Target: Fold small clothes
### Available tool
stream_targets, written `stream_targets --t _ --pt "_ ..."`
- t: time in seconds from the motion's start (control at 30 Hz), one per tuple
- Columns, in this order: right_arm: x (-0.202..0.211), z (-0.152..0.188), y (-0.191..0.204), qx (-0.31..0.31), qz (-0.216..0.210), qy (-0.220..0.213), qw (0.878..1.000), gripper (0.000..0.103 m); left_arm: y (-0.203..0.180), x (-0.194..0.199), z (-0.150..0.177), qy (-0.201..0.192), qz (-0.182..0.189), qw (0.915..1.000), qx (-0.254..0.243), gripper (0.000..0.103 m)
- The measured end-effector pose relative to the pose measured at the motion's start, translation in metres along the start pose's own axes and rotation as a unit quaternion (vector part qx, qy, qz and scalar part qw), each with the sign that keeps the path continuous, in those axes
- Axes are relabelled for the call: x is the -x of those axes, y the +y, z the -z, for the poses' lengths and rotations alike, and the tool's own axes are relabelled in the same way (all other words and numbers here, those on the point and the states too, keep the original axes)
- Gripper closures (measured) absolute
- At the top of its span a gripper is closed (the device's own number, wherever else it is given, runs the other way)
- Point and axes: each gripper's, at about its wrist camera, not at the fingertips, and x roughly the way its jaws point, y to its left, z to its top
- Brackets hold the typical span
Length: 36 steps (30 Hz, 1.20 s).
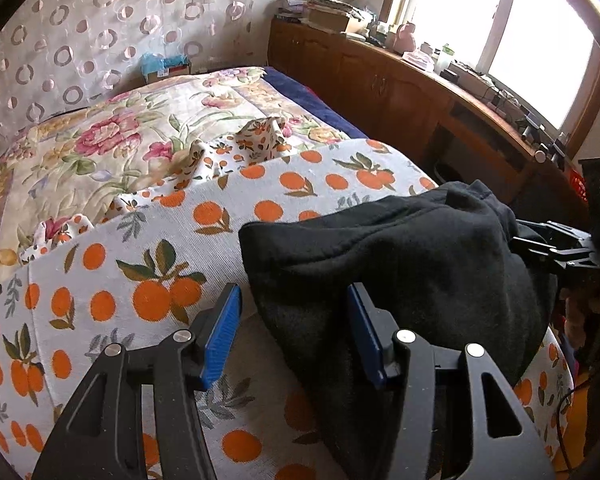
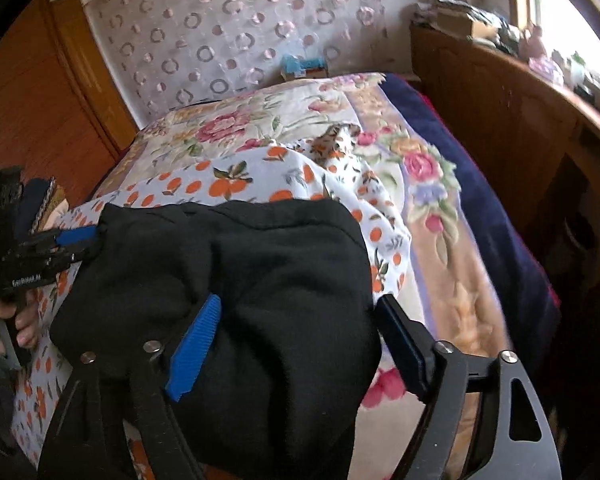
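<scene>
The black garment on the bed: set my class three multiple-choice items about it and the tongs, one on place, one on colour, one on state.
1. Where does the black garment lie?
A. On the orange-print blanket
B. On the wooden cabinet
C. On the floor

2. What colour are the pads of the left tongs?
A. Red
B. Blue
C. Green

3. How do the right tongs stand?
A. Shut on the garment
B. Shut on nothing
C. Open, one finger either side of a bulge of the garment

Answers:
1 A: the orange-print blanket shows under and around the garment, on the bed.
2 B: both pads are bright blue.
3 C: a wide gap separates the fingers, with black cloth filling it. The left tongs are open too.
</scene>
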Motion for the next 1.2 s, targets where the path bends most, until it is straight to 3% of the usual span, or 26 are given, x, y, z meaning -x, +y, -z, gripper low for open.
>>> stream_targets --t 0.43,0.47,0.5,0.6,0.7,0.73,0.77,0.87,1.2 --pt "-0.015 -0.005 -0.01 -0.047 -0.059 0.024 0.997 0.018 0.003 -0.008 -0.002 0.001 0.036 0.9992 0.018 0.046" --pt "-0.015 -0.005 -0.011 -0.048 -0.065 0.025 0.996 0.022 0.003 -0.008 -0.003 0.0 0.038 0.9991 0.019 0.046" --pt "-0.016 -0.005 -0.011 -0.048 -0.07 0.025 0.996 0.024 0.004 -0.008 -0.003 -0.001 0.042 0.9989 0.019 0.052" --pt "-0.012 -0.005 -0.009 -0.039 -0.088 0.022 0.995 0.044 0.003 -0.009 -0.003 0.005 0.075 0.9969 0.025 0.068" --pt "-0.011 -0.002 -0.003 -0.017 -0.069 0.014 0.997 0.055 -0.001 -0.007 -0.004 0.004 0.086 0.9961 0.018 0.082" --pt "-0.008 -0.002 0.0 -0.007 -0.066 0.006 0.998 0.072 -0.003 -0.005 -0.004 0.004 0.084 0.9963 0.014 0.084" --pt "-0.005 -0.001 0.002 0.0 -0.065 0.001 0.998 0.082 -0.005 -0.002 -0.004 0.0 0.082 0.9966 0.008 0.086" --pt "0.003 0.002 0.009 0.023 -0.05 -0.015 0.998 0.088 -0.008 0.013 -0.005 -0.02 0.086 0.9961 0.008 0.089" --pt "0.029 0.002 0.026 0.045 -0.053 -0.082 0.994 0.09 -0.007 0.094 -0.006 -0.11 0.093 0.9896 -0.001 0.09"
